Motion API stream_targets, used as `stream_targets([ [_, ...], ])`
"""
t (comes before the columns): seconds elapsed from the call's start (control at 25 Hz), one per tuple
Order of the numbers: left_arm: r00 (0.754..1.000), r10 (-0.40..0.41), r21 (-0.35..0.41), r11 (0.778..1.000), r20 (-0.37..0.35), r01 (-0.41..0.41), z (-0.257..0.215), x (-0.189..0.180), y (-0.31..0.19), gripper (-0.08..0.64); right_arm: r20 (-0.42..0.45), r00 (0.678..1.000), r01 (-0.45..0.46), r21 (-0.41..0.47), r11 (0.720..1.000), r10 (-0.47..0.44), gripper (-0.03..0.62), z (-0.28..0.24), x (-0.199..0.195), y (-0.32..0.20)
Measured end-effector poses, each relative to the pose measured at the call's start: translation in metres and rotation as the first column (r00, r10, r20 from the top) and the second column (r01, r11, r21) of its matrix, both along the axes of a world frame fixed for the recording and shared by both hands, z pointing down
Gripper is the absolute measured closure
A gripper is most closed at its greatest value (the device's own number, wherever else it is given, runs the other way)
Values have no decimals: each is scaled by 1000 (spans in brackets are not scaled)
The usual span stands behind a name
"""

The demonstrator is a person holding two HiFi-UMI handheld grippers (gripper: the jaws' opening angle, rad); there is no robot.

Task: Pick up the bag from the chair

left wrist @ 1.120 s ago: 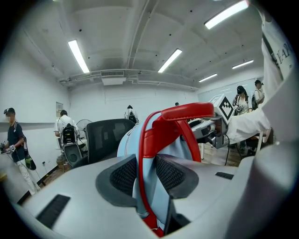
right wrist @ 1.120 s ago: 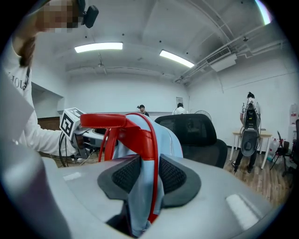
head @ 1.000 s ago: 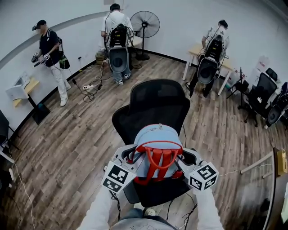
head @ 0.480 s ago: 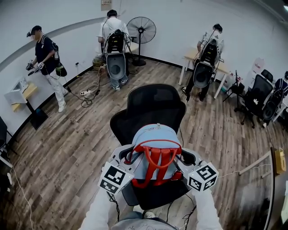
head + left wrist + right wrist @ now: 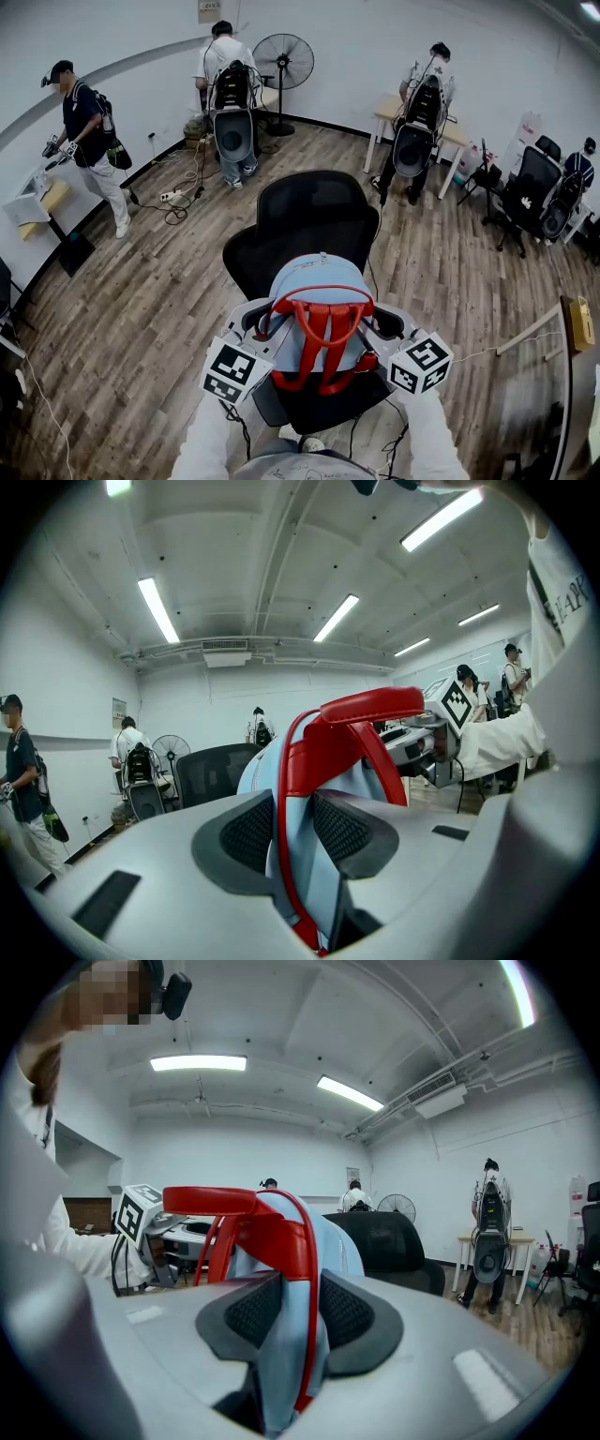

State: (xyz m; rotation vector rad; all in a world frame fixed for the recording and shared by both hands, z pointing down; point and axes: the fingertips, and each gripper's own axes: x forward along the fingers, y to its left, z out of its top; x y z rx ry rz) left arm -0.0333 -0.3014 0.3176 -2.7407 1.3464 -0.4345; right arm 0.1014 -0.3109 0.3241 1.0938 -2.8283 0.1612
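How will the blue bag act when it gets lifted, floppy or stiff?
Probably a bit floppy: the bag is soft enough that the left gripper and right gripper pinch its blue cloth flat between their jaws. Its domed top holds a rounded shape, so it likely won't collapse fully. The red handles stand up, so they seem stiffer.

Left tongs (image 5: 293, 829) clamped on bag (image 5: 317, 279), right tongs (image 5: 298, 1312) likewise

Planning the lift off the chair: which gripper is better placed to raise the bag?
Neither clearly. The left gripper and the right gripper are each shut on one side of the blue bag, level with each other, over the black chair. I would lift with both.
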Motion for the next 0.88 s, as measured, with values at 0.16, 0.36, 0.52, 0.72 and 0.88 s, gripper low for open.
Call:
stream_targets([
  [0.16, 1000, 3, 3, 1000, -1, -3, -2, -2, 0, 434, 1, 1000, -2, 3, 1000, 2, 459, -3, -1, 1],
  [0.36, 1000, 4, 21, 1000, -2, -4, -3, 1, 6, 434, 5, 1000, -6, 10, 1000, 5, 459, -2, 1, 7],
  [0.52, 1000, 3, 11, 1000, -10, -2, -4, 0, 6, 434, 0, 1000, -5, 13, 1000, 5, 459, -5, 1, 6],
  [0.72, 1000, 2, 10, 1000, -10, -1, -4, -4, 4, 434, -4, 1000, -1, 12, 1000, 1, 459, -6, -3, 5],
  [0.88, 1000, -4, 12, 1000, -11, 4, -2, -3, 5, 434, -6, 1000, 4, 8, 1000, -4, 459, -4, -1, 6],
])
